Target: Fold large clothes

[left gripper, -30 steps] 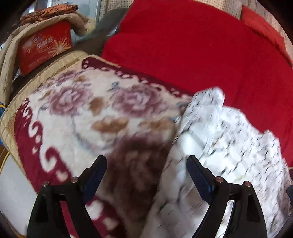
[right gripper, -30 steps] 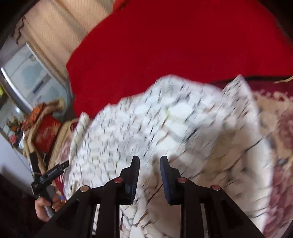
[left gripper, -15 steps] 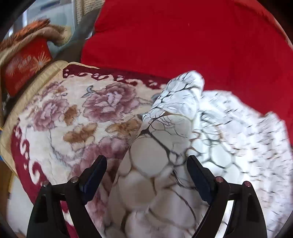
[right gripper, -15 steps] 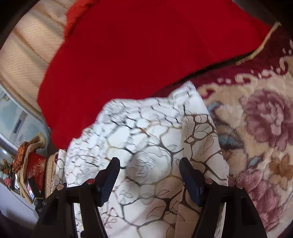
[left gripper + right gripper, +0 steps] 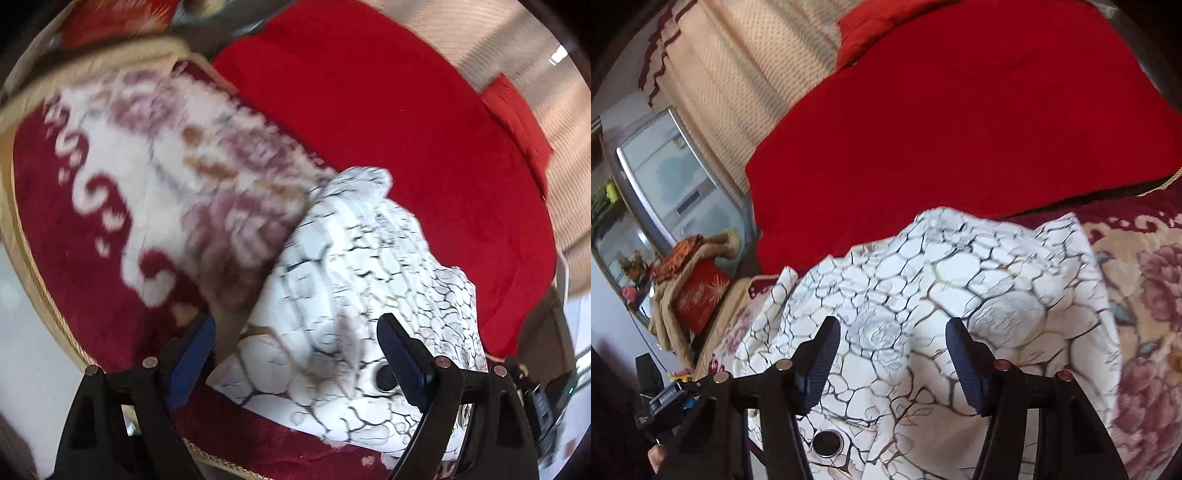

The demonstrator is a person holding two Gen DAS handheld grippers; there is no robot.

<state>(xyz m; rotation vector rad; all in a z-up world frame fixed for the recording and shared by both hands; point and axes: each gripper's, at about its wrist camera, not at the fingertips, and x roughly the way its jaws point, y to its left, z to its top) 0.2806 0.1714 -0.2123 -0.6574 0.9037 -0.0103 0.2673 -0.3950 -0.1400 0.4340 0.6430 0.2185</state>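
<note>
A white garment (image 5: 351,266) with a dark crackle print lies bunched on a floral blanket (image 5: 147,166), a black button (image 5: 384,380) near its front edge. My left gripper (image 5: 293,325) hovers over the garment's near end, open wide, its pads clear of the cloth. In the right wrist view the same garment (image 5: 942,266) spreads under my right gripper (image 5: 893,326). Its jaws are closing with cloth below the gap, and the pads do not press on it. The button (image 5: 827,443) shows beside the left finger.
A red cover (image 5: 960,129) fills the bed behind the garment, with the floral blanket (image 5: 1152,295) to the right. A red box under folded bedding (image 5: 698,291) stands at the left, before a glass-fronted cabinet (image 5: 665,177) and a cream curtain (image 5: 738,74).
The right jaws went from nearly shut over the cloth to wide apart, then narrowed a little. The left gripper swung so that the garment, once at its right, now lies between its fingers.
</note>
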